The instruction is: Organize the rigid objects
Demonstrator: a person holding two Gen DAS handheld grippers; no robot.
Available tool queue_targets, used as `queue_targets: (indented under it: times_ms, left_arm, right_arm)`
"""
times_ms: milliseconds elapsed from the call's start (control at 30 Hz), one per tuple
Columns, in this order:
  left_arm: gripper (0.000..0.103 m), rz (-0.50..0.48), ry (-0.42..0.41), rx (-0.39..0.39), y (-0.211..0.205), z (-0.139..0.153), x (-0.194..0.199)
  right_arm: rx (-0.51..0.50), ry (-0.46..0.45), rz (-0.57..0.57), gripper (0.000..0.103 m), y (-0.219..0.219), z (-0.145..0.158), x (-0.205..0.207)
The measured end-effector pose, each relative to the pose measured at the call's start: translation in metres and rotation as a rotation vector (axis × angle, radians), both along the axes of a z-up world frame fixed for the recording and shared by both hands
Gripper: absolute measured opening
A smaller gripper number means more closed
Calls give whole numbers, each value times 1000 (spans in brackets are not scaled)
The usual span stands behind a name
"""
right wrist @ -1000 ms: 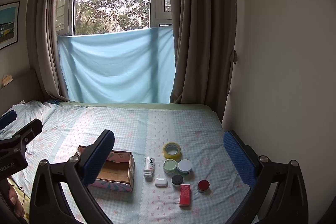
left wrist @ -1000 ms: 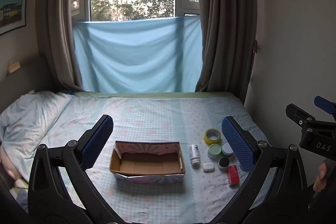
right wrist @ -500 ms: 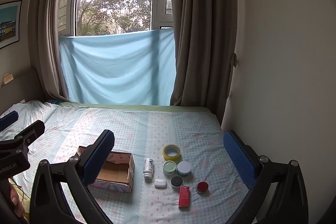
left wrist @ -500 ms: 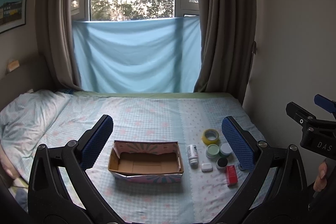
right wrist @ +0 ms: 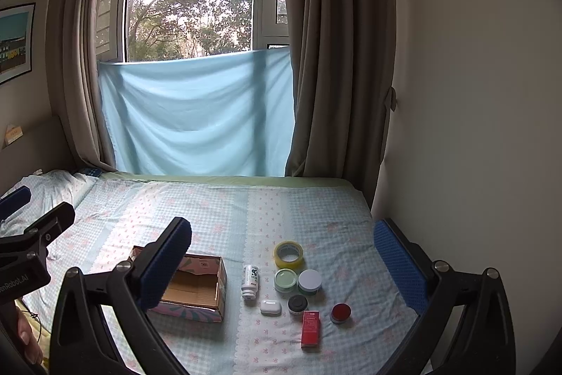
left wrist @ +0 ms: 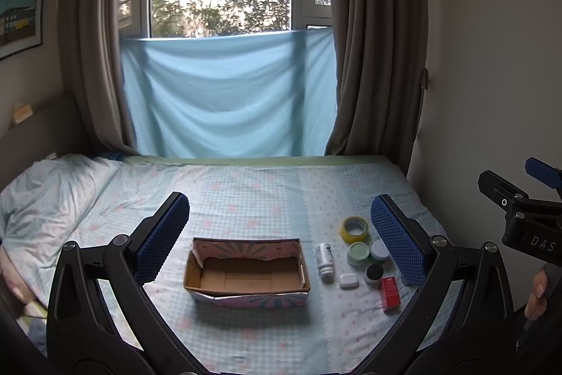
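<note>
An open, empty cardboard box [left wrist: 247, 273] [right wrist: 196, 290] lies on the bed. Right of it lie a white bottle [left wrist: 325, 259] [right wrist: 250, 282], a yellow tape roll [left wrist: 354, 229] [right wrist: 288, 254], a green jar [left wrist: 358, 252] [right wrist: 285, 280], a white-lidded jar [left wrist: 379, 250] [right wrist: 309, 282], a black-lidded jar [left wrist: 373, 273] [right wrist: 297, 303], a white earbud case [left wrist: 348, 280] [right wrist: 270, 307], a red box [left wrist: 390, 292] [right wrist: 311, 328] and a red-lidded jar [right wrist: 340, 312]. My left gripper [left wrist: 279, 238] and right gripper [right wrist: 282, 264] are open, empty, held above the bed.
The bed [left wrist: 246, 195] has a checked blue sheet. A pillow [left wrist: 45, 199] lies at the left. Curtains [right wrist: 337, 58], a window and a blue hanging cloth [right wrist: 196, 115] stand behind. A wall [right wrist: 474, 94] runs along the bed's right side.
Both cameras have drifted slightly; the box and the small items sit a touch lower and nearer in both views. Nothing on the bed has moved. Both grippers stay open.
</note>
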State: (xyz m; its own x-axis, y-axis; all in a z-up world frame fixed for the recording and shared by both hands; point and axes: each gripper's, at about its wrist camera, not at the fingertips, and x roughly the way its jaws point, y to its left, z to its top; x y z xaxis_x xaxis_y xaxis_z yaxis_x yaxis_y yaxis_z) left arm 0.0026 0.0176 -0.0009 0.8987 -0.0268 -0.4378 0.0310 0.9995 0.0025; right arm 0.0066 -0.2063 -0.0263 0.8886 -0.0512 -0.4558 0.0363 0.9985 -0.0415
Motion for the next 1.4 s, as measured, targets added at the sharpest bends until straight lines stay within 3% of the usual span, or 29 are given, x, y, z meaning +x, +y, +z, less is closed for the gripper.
queue_targets:
  times_ms: [333, 567, 800, 1033, 1200, 1400]
  left_arm:
    - [102, -93, 59, 30, 0, -1, 32]
    - [102, -246, 186, 45, -19, -44, 96]
    - [102, -381, 340, 67, -70, -111, 167]
    - [102, -439, 518, 125, -133, -194, 245]
    - [102, -473, 655, 181, -178, -269, 303]
    - [102, -546, 794, 292, -226, -373, 346]
  right_arm:
    - [14, 39, -81, 103, -6, -1, 11]
    - [12, 154, -212, 103, -28, -40, 25]
    - [43, 322, -295, 103, -66, -102, 43]
    - [114, 504, -318, 103, -99, -181, 82]
    - [119, 624, -302, 103, -103, -241, 119]
    - [119, 762, -270, 101, -100, -334, 159]
